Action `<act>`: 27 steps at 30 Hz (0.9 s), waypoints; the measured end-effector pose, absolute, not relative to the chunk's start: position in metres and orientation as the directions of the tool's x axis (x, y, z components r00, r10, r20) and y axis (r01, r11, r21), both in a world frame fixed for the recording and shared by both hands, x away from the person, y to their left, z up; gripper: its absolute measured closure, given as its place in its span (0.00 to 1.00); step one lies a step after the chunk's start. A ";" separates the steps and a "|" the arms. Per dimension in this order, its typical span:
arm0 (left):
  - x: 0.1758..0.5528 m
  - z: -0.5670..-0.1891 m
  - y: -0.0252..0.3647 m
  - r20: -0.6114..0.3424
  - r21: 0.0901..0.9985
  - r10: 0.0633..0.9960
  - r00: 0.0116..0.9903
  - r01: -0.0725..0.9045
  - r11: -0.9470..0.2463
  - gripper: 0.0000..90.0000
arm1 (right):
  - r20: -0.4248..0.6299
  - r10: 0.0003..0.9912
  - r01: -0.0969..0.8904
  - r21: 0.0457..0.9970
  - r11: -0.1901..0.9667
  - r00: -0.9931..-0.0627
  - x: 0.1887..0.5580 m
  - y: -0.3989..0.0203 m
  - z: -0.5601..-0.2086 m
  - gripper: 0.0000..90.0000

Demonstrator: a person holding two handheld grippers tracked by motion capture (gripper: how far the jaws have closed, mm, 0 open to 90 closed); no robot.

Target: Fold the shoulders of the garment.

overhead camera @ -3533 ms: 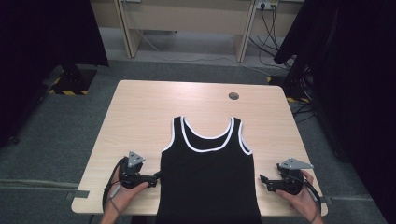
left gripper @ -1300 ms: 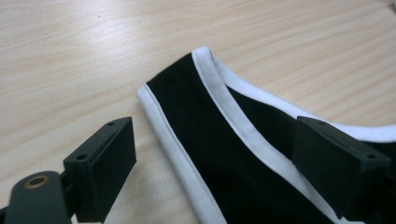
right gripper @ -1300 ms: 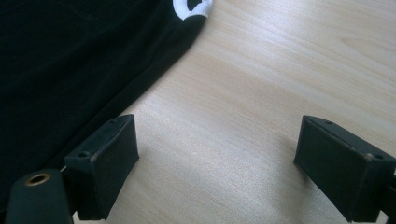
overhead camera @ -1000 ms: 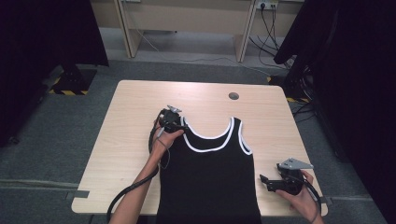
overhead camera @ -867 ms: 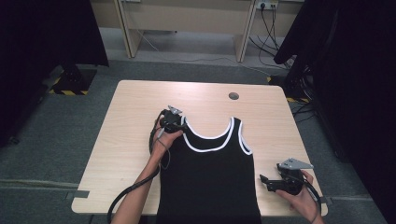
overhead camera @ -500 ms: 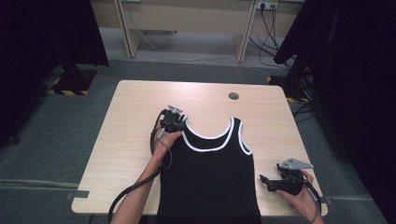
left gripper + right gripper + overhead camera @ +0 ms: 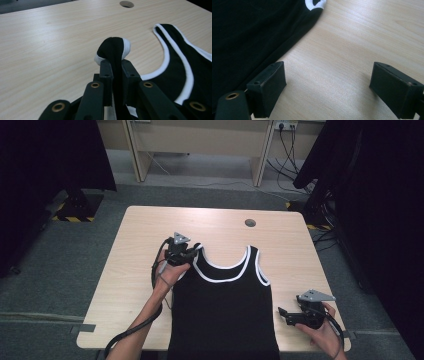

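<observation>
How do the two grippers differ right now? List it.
The left gripper is shut on the tank top's shoulder strap, with the fabric pinched between its jaws; the right gripper stands wide open over bare table, holding nothing. The left sits at the tank top's far end, the right beside its near edge. Both are hand-held, with black jaws.

The left tool (image 7: 115, 72) pinches the black tank top's (image 7: 185, 62) white-edged strap (image 7: 113, 48) above the wooden table (image 7: 50, 45).

The table (image 7: 140, 235) is bare along its far edge and left edge, save a cable hole (image 7: 250, 223). A tank top (image 7: 225, 310) covers the near middle.
</observation>
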State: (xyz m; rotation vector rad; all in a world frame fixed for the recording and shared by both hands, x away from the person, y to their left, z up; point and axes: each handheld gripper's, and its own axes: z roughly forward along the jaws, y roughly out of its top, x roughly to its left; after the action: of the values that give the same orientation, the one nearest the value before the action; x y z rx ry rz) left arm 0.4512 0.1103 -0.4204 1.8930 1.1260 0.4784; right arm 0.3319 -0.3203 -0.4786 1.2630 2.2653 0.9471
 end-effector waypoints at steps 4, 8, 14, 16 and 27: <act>0.431 -0.420 0.112 -0.086 0.840 0.840 0.536 0.492 -0.227 0.90 | -0.002 0.851 0.596 0.713 0.370 -0.525 0.332 -0.320 -0.479 0.15; 0.408 -0.418 0.108 -0.077 0.858 0.822 0.564 0.458 -0.234 0.90 | -0.002 0.851 0.596 0.713 0.369 -0.525 0.332 -0.320 -0.479 0.15; 0.375 -0.421 0.099 -0.061 0.865 0.790 0.610 0.427 -0.262 0.89 | -0.002 0.851 0.596 0.713 0.370 -0.525 0.332 -0.320 -0.479 0.15; 0.366 -0.424 0.097 -0.074 0.865 0.781 0.620 0.430 -0.259 0.88 | -0.002 0.851 0.596 0.713 0.370 -0.525 0.332 -0.320 -0.479 0.15; 0.331 -0.443 0.108 -0.107 0.845 0.753 0.649 0.459 -0.275 0.72 | -0.001 0.852 0.597 0.713 0.368 -0.524 0.332 -0.320 -0.479 0.15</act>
State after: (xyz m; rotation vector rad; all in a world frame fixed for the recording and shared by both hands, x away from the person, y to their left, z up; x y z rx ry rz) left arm 0.3312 0.1077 -0.4434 1.9247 0.9526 0.3927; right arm 0.3315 -0.3202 -0.4786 1.2649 2.2649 0.9482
